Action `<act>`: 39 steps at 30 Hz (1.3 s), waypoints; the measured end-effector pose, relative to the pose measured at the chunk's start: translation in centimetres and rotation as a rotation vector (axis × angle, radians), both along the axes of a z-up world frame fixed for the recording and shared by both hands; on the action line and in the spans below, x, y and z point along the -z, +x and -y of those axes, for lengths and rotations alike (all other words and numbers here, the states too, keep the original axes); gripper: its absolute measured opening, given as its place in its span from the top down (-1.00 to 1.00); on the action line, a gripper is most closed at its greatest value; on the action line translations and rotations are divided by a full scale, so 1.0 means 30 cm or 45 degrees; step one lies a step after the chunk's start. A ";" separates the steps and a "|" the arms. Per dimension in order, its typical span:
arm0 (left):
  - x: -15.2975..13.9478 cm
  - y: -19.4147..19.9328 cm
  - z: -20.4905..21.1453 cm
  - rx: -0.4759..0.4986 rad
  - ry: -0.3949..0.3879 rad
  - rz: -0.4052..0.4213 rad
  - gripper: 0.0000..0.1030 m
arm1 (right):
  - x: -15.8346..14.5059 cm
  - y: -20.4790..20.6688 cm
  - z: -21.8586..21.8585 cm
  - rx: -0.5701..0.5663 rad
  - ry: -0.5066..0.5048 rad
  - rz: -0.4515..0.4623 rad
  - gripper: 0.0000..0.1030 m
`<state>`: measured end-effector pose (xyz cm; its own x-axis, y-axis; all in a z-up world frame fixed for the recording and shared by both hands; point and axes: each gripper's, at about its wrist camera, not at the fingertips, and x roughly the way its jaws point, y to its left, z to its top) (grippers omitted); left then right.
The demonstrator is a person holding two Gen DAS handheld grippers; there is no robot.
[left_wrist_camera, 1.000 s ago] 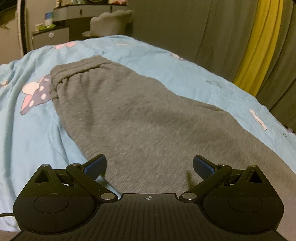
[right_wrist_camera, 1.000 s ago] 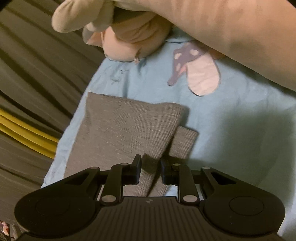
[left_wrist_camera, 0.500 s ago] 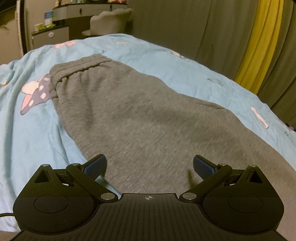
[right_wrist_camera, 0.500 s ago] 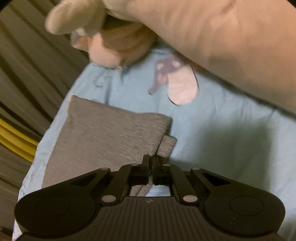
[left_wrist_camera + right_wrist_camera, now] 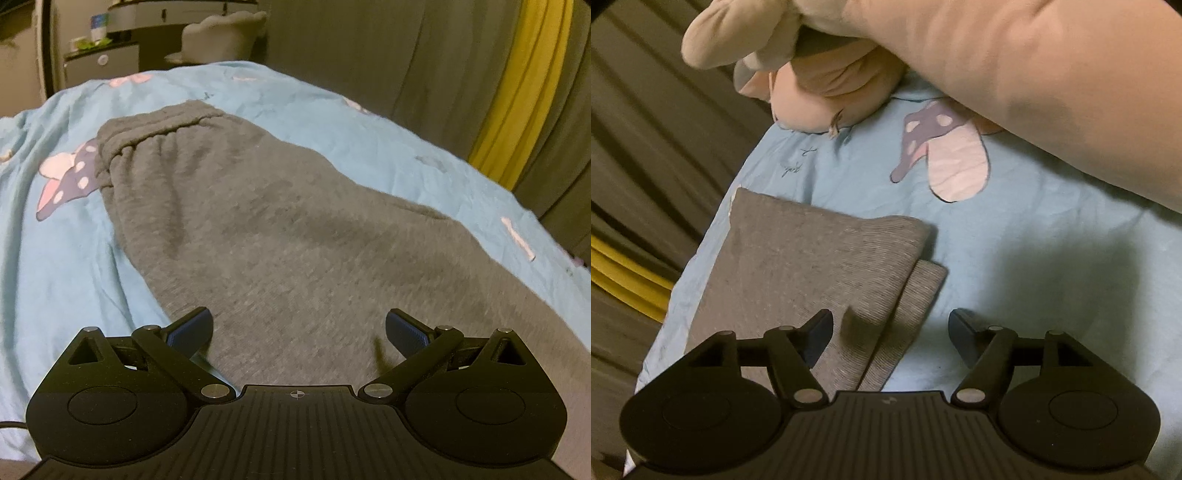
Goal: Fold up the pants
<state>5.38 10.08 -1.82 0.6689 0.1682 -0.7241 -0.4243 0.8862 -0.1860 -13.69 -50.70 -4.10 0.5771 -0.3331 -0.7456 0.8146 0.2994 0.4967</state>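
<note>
Grey pants [image 5: 280, 236] lie flat on the light blue bedsheet [image 5: 55, 258], their gathered waistband [image 5: 155, 129] at the far end in the left wrist view. My left gripper [image 5: 299, 328] hovers open over the middle of the fabric, nothing between its blue pads. In the right wrist view the two leg cuffs [image 5: 827, 266] lie stacked, the lower one peeking out at the right. My right gripper [image 5: 890, 328] is low over the cuff end with its jaws opening; the cloth lies loose between them, and the pads do not press on it.
A large pink plush toy [image 5: 997, 74] lies on the sheet beyond the cuffs. Dark curtains with a yellow stripe [image 5: 524, 85] hang along the bed's side. A chair [image 5: 221, 37] and a cabinet [image 5: 99, 62] stand past the bed's far end.
The right gripper closed on the cuff edge half a second ago and has now spread apart, letting the cloth go. The left gripper stayed put.
</note>
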 end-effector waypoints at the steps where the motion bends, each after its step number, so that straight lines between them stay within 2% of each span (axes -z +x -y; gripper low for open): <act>1: -0.003 -0.005 -0.010 -0.017 -0.011 0.013 -1.00 | 0.000 0.005 -0.002 -0.006 -0.006 -0.007 -0.38; 7: -0.018 -0.034 -0.167 -0.213 -0.177 0.111 -1.00 | 0.004 0.022 -0.010 -0.043 -0.009 -0.001 -0.73; 11: -0.015 -0.051 -0.335 -0.384 -0.162 0.107 -1.00 | 0.004 0.034 -0.016 -0.065 -0.008 -0.009 -0.91; 16: 0.043 -0.078 -0.534 -0.515 -0.269 0.079 -1.00 | 0.005 0.063 -0.027 -0.088 -0.040 -0.065 -0.92; 20: 0.043 -0.056 -0.603 -0.450 -0.308 0.131 -1.00 | 0.003 0.086 -0.039 -0.105 -0.069 -0.120 -0.92; 22: 0.037 -0.020 -0.622 -0.397 -0.289 0.140 -1.00 | 0.003 0.090 -0.041 -0.107 -0.075 -0.130 -0.92; 27: 0.054 0.086 -0.639 -0.311 -0.188 0.023 -1.00 | 0.004 0.093 -0.042 -0.105 -0.079 -0.138 -0.92; 31: 0.055 0.116 -0.649 -0.306 -0.190 0.030 -0.99 | 0.005 0.095 -0.044 -0.106 -0.081 -0.143 -0.92; 32: 0.049 0.118 -0.649 -0.295 -0.187 0.053 -0.89 | 0.004 0.098 -0.046 -0.107 -0.085 -0.148 -0.92; 33: 0.038 0.121 -0.646 -0.253 -0.193 0.080 -0.53 | 0.004 0.100 -0.046 -0.109 -0.089 -0.155 -0.92; 35: 0.019 0.115 -0.639 -0.245 -0.177 0.095 -0.42 | 0.003 0.104 -0.047 -0.115 -0.095 -0.166 -0.92; 37: -0.003 0.096 -0.635 -0.241 -0.158 0.140 -0.11 | 0.003 0.105 -0.046 -0.113 -0.096 -0.166 -0.92; 39: -0.036 0.065 -0.628 -0.219 -0.134 0.213 0.00 | 0.003 0.101 -0.044 -0.109 -0.093 -0.158 -0.92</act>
